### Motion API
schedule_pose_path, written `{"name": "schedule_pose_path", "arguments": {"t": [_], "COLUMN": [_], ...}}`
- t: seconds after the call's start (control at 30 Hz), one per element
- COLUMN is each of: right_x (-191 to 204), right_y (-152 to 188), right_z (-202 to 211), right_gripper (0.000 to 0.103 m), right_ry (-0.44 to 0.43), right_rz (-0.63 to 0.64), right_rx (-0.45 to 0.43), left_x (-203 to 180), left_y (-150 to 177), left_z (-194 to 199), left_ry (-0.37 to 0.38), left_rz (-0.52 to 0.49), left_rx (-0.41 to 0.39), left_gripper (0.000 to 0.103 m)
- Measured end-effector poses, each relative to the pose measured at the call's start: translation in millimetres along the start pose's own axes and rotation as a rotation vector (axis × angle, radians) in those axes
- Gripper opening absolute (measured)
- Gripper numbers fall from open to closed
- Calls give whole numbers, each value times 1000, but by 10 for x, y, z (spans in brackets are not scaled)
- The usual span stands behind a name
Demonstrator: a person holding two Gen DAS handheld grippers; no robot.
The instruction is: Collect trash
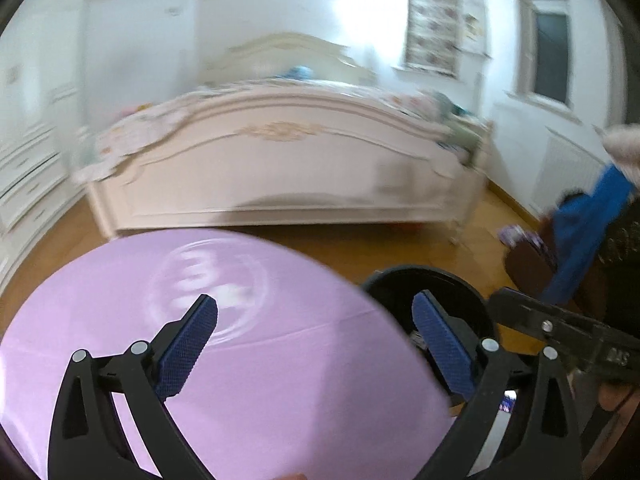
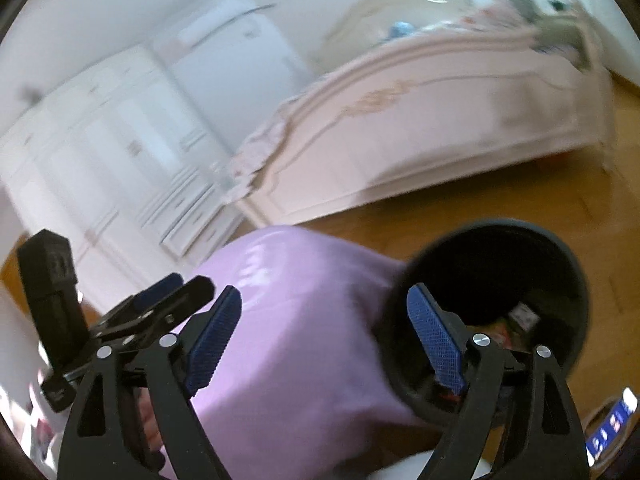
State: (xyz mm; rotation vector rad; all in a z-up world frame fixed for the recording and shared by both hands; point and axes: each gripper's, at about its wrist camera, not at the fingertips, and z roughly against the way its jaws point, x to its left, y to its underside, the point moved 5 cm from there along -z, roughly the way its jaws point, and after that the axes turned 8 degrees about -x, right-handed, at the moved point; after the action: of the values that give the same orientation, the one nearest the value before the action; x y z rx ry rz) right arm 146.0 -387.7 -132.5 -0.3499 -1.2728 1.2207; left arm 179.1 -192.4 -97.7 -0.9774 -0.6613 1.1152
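Blur is smearing most of the room in both views, so the bed (image 1: 280,160) and the white cupboards (image 2: 120,152) are looking soft and streaky. Things piled on the bed are too fuzzy to name. A blue cloth (image 1: 588,232) is hanging at the right edge of the left view, and it is cut off there.

The black trash bin (image 2: 496,248) is standing on the wooden floor (image 2: 560,200), just beside the right edge of the purple tabletop (image 1: 200,360). Inside the bin it is very dark. Bits of trash (image 2: 524,314) are lying at the bottom, but it is hard to tell what they are. In the left view the bin (image 1: 400,280) is partly hiding behind a blue pad.

The left hand-held gripper (image 1: 316,344) is hanging over the right part of the tabletop with its jaws spread wide. Nothing is sitting between them. Its right finger is reaching over the bin's rim.

The right hand-held gripper (image 2: 324,336) is also standing wide open and holding nothing. Its left pad is over the tabletop and its right pad is over the bin's mouth, so the trash is lying just past its right finger, down inside the bin.

Each view is showing the other hand-held gripper poking in from the side, partly cut off.
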Motion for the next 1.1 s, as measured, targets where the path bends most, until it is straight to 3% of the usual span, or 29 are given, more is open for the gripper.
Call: {"name": "schedule_pose_path", "arguments": {"t": [0.17, 0.23, 0.5, 0.73, 1.1], "right_x": [752, 995, 1765, 2014, 2022], "right_y": [115, 157, 257, 258, 296], "right_z": [-162, -204, -162, -85, -58], "right_gripper": [84, 90, 97, 97, 97], "right_ry": [-27, -36, -68, -70, -63], "right_rz": [142, 190, 322, 359, 368], "right_rx": [31, 35, -73, -120, -118], "left_x": [630, 830, 1381, 1581, 1665], "left_y": [72, 111, 254, 302, 322], "left_z": [469, 673, 1202, 1420, 1515], "left_ry": [-158, -210, -340, -376, -373], "left_rz": [71, 89, 167, 216, 244], "left_rx": [-52, -77, -142, -177, -194], "left_gripper": [97, 97, 97, 97, 97]}}
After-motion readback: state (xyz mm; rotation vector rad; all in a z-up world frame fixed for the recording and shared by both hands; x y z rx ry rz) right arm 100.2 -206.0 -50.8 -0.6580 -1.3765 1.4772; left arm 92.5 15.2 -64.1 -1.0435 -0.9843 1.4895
